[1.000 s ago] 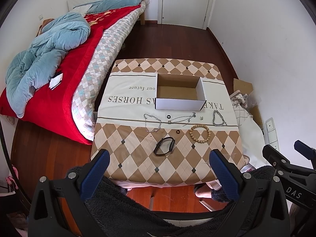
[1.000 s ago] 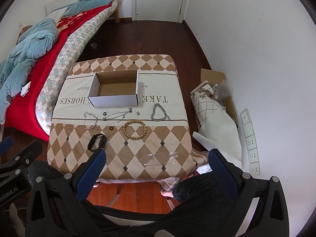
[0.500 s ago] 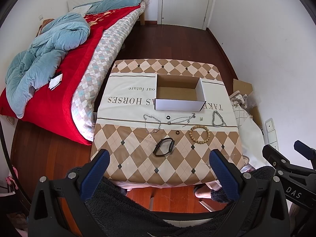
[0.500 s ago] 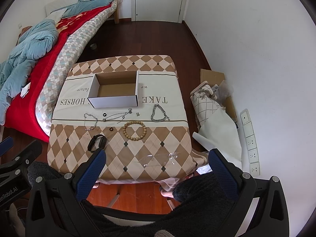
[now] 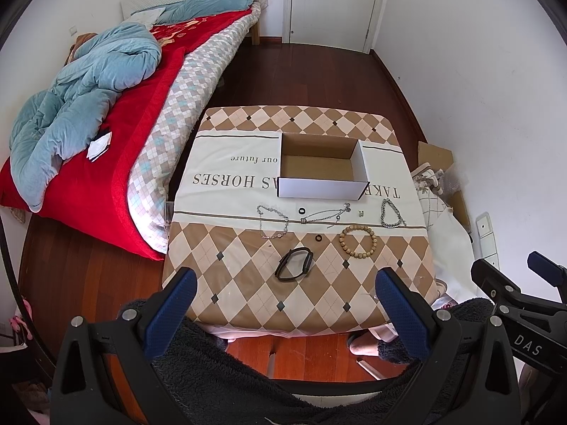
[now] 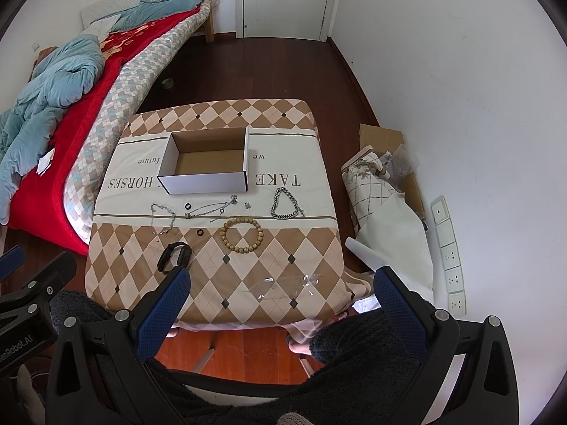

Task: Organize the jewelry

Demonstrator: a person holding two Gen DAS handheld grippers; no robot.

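Both grippers, left gripper [image 5: 285, 285] and right gripper [image 6: 281, 285], gape empty; tablecloth [image 5: 219, 180] reads "HORSES" at nine o'clock of the box [image 5: 320, 189]; "DAS" marks the right.

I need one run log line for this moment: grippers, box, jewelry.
left gripper: open, holds nothing | right gripper: open, holds nothing | box: empty | wooden bead bracelet, black band, chains: on table

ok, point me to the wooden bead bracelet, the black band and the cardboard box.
wooden bead bracelet [image 5: 357, 233]: left wrist view, on its far beads.
black band [image 5: 307, 261]: left wrist view, on its thick right side.
cardboard box [image 6: 202, 183]: right wrist view, on its white near wall.
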